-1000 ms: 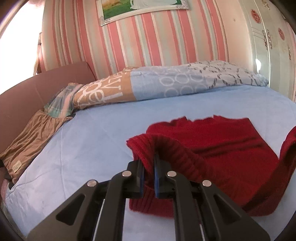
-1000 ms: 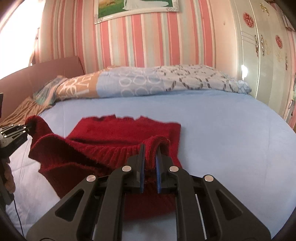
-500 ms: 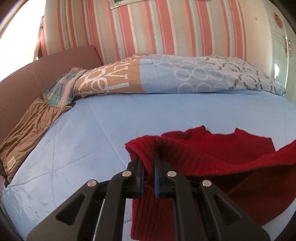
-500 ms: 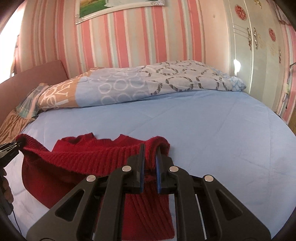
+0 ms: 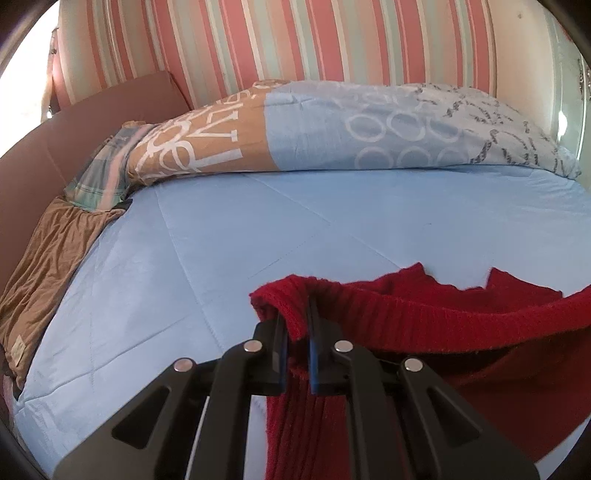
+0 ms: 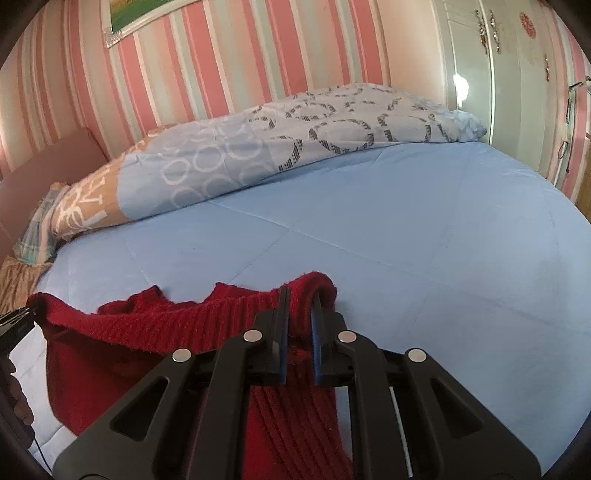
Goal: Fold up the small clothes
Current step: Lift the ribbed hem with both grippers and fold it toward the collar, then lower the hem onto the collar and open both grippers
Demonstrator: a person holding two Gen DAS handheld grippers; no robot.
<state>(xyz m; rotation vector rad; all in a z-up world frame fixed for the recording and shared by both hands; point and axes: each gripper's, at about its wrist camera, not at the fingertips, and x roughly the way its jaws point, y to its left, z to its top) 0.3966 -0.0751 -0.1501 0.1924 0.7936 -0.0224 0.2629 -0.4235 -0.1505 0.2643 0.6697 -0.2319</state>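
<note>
My left gripper (image 5: 297, 325) is clamped on one corner of the red knit sweater (image 5: 461, 332) and my right gripper (image 6: 300, 314) pinches the other corner, the ribbed edge stretched between them above the blue bedsheet (image 5: 258, 229) while the rest hangs and lies on it. Only the right view catches the left gripper's tip at its far left edge, a white wardrobe (image 6: 480, 55) and a framed picture (image 6: 147, 14); only the left view shows the full brown garment (image 5: 48, 266) and plaid cloth (image 5: 107, 173). Rolled duvet (image 5: 369, 129) lies along the striped wall (image 5: 295, 37), with large white letters I can't read, nothing blocking the sheet ahead.
</note>
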